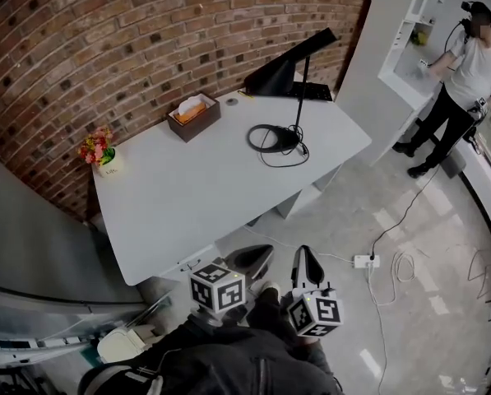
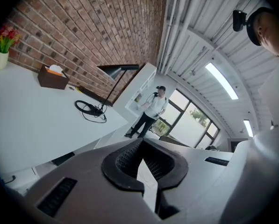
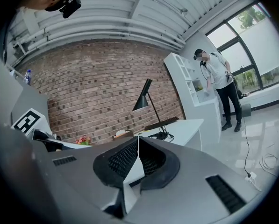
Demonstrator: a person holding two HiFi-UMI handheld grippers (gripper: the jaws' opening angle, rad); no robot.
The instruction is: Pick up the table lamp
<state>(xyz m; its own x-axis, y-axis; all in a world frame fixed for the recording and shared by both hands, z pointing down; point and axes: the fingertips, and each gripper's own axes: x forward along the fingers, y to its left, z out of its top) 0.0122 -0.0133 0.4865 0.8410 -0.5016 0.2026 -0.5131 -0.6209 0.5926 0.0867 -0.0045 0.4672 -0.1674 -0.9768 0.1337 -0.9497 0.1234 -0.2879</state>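
Though both claws (image 1: pixel 260 257) (image 1: pixel 306 259) are closed, the table lamp (image 1: pixel 280 74) stands well beyond.

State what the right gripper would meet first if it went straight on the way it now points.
Probably the near edge of the white table, which lies ahead of its tips. If the shut right gripper clears the top, the black table lamp stands next. Depth is unclear.

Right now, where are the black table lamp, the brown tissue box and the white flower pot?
black table lamp (image 1: pixel 275 78), head view, cone shade.
brown tissue box (image 1: pixel 197 126), head view, front wall.
white flower pot (image 1: pixel 109 169), head view, side.
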